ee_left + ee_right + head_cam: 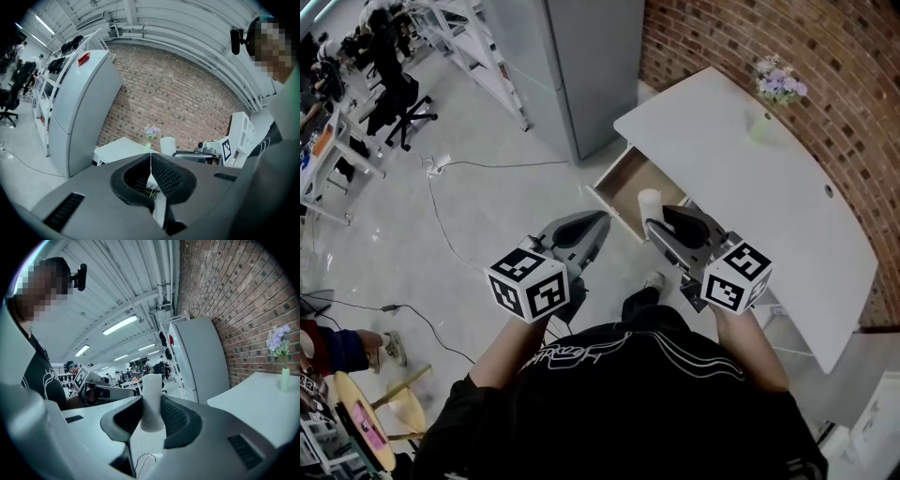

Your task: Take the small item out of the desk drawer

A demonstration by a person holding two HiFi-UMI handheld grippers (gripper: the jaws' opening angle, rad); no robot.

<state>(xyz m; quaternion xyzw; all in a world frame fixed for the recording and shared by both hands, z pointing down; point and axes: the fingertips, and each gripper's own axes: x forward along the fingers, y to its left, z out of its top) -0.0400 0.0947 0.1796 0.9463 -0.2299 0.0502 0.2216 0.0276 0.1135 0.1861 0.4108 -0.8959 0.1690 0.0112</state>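
Note:
My right gripper (657, 223) is shut on a small white cylinder (649, 202) and holds it upright over the open desk drawer (619, 183). In the right gripper view the cylinder (152, 401) stands between the two dark pads, with my right gripper (151, 416) clamped on its lower half. My left gripper (600, 223) hangs beside the drawer's front, to the left, with its jaws shut and nothing between them. In the left gripper view my left gripper (150, 161) shows its pads meeting in a thin line, and the white cylinder (168, 145) appears beyond them.
The white desk (750, 187) stands against a brick wall (825, 56), with a small vase of purple flowers (773, 94) on its far end. A grey cabinet (572, 56) stands left of the desk. Cables (441, 216) trail over the floor, and chairs and shelving stand far left.

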